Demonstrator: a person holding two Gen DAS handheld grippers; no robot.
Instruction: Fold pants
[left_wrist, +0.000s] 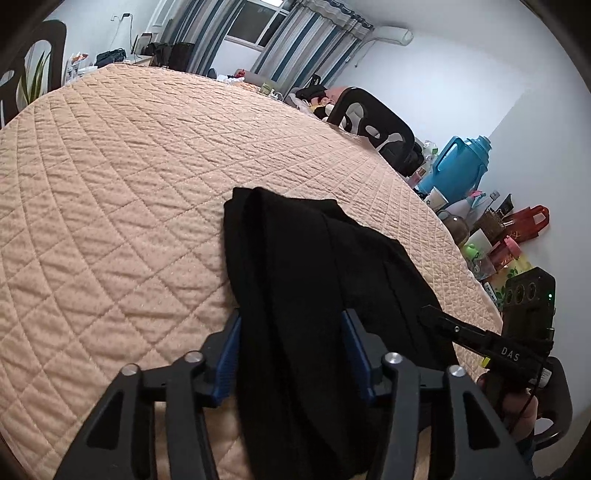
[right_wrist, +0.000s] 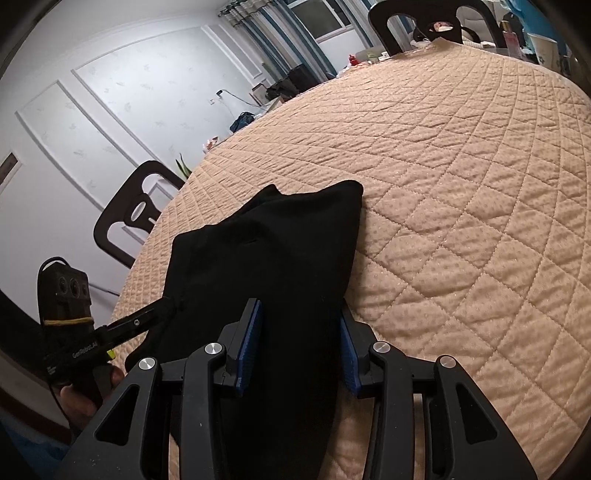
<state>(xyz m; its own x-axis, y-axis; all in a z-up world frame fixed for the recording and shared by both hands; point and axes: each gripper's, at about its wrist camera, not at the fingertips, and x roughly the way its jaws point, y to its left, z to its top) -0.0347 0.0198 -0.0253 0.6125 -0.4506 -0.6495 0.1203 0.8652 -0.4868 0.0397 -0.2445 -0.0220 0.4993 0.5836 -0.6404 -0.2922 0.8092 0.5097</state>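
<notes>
Black pants (left_wrist: 314, 266) lie bunched on the peach quilted surface (left_wrist: 110, 184), reaching away from me. My left gripper (left_wrist: 291, 325) stands open, its blue-padded jaws on either side of the near cloth, which passes between them. My right gripper (right_wrist: 301, 321) is open the same way around the other near edge of the pants (right_wrist: 280, 258). Each gripper shows in the other's view: the right one (left_wrist: 436, 317) touches the pants' right edge, the left one (right_wrist: 162, 310) touches their left edge. Whether cloth is pinched there is hidden.
Dark chairs stand at the quilt's edges (left_wrist: 373, 125) (right_wrist: 133, 218). A blue thermos jug (left_wrist: 461, 166), cups and small clutter crowd the right side. The window with striped curtains (left_wrist: 258, 29) is at the far end.
</notes>
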